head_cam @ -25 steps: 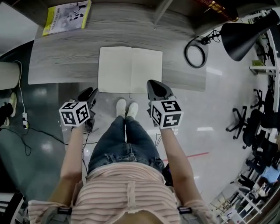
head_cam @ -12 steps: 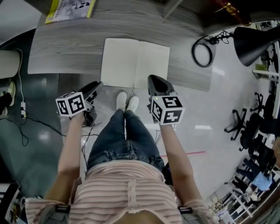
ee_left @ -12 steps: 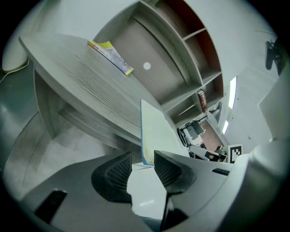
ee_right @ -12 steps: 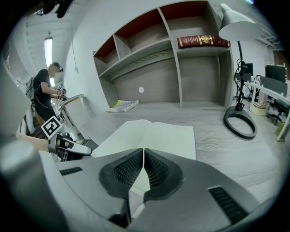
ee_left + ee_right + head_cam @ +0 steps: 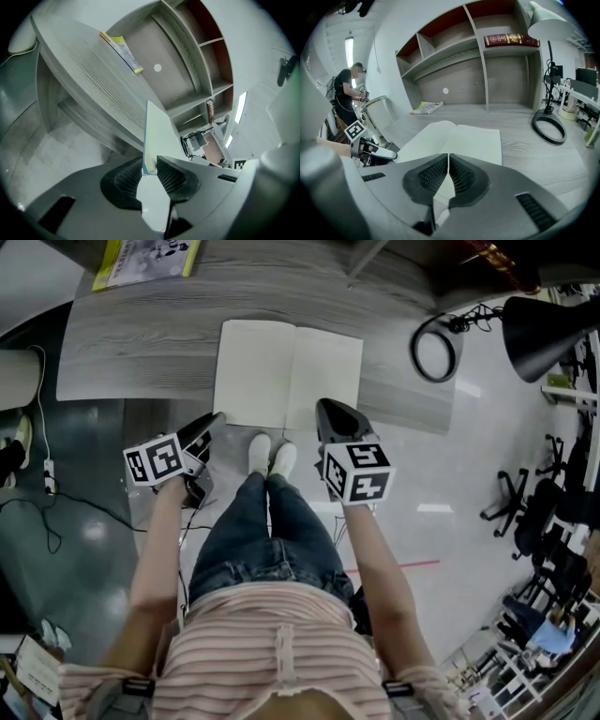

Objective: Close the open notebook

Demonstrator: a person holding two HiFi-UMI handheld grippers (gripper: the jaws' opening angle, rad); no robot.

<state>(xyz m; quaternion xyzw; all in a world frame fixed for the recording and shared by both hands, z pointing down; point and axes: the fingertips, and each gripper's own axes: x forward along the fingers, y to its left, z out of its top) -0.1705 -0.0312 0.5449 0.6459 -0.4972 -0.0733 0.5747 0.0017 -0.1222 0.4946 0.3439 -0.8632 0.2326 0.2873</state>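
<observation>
Flatly open, the notebook lies at the desk's front edge. Light, thin, floppy cover; best taken at the near left corner. Left hand-held gripper: jaws apart, just been closing, straddling that corner. Right hand-held gripper: jaws together, empty.

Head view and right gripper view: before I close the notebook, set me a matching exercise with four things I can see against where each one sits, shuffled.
Things:
1. notebook
2. yellow booklet
3. red book
4. desk lamp

Places:
A. lying flat on an upper shelf
B. open at the near edge of the desk
C. base standing on the desk, right of the notebook
D. far left corner of the desk

Pairs: 1-B, 2-D, 3-A, 4-C
</observation>
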